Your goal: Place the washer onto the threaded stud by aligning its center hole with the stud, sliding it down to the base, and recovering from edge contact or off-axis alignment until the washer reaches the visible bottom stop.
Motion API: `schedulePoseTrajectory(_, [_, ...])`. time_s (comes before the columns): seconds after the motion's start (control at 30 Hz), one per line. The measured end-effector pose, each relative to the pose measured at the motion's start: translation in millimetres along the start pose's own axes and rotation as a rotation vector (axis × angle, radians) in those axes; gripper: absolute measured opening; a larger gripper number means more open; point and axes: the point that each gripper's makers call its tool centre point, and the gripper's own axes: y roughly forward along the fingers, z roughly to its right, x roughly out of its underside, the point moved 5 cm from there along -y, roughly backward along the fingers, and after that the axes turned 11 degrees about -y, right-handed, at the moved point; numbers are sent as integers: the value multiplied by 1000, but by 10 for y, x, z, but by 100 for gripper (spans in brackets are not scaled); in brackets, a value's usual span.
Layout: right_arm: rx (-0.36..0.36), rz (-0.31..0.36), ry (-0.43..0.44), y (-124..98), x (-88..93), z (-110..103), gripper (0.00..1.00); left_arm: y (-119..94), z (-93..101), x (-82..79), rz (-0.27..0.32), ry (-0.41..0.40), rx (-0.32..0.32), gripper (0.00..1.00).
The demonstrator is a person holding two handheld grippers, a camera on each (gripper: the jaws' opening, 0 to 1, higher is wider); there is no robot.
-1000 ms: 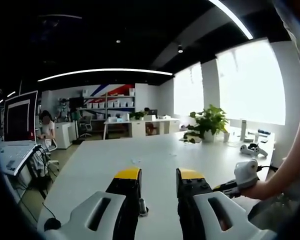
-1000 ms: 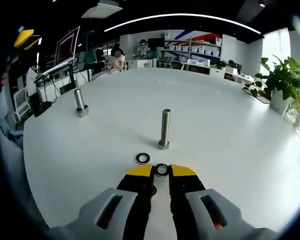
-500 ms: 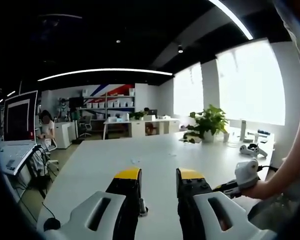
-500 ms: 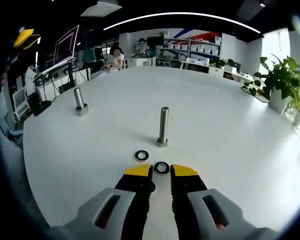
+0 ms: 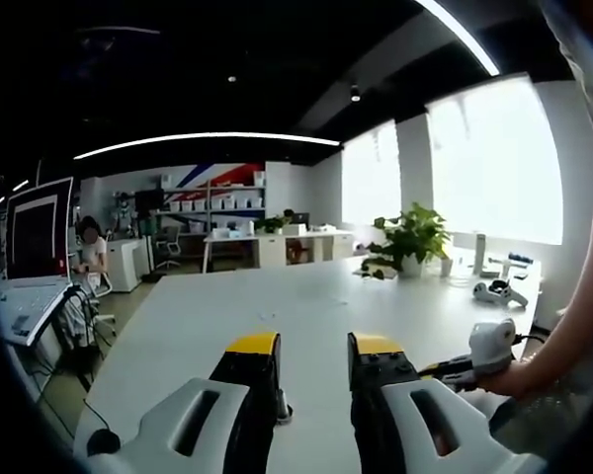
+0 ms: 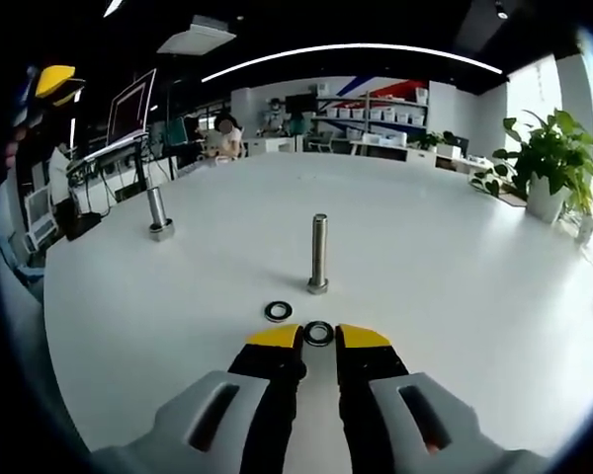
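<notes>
Your right gripper, jaws slightly parted, brackets the dark flat metal washer lying before the upright steel threaded stud, ready to pinch it.

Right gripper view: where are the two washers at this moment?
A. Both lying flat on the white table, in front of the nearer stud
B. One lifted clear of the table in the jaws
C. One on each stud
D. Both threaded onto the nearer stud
A. One washer lies on the white table left of the jaw tips, the other washer lies between them, and the nearer stud stands bare.
</notes>
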Motion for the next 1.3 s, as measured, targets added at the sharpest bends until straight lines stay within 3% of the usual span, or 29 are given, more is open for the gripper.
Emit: schedulePoseTrajectory(1.3, [-15, -51, -79, -15, -186, 76, 13, -14, -5, -19, 1, 5, 7, 25])
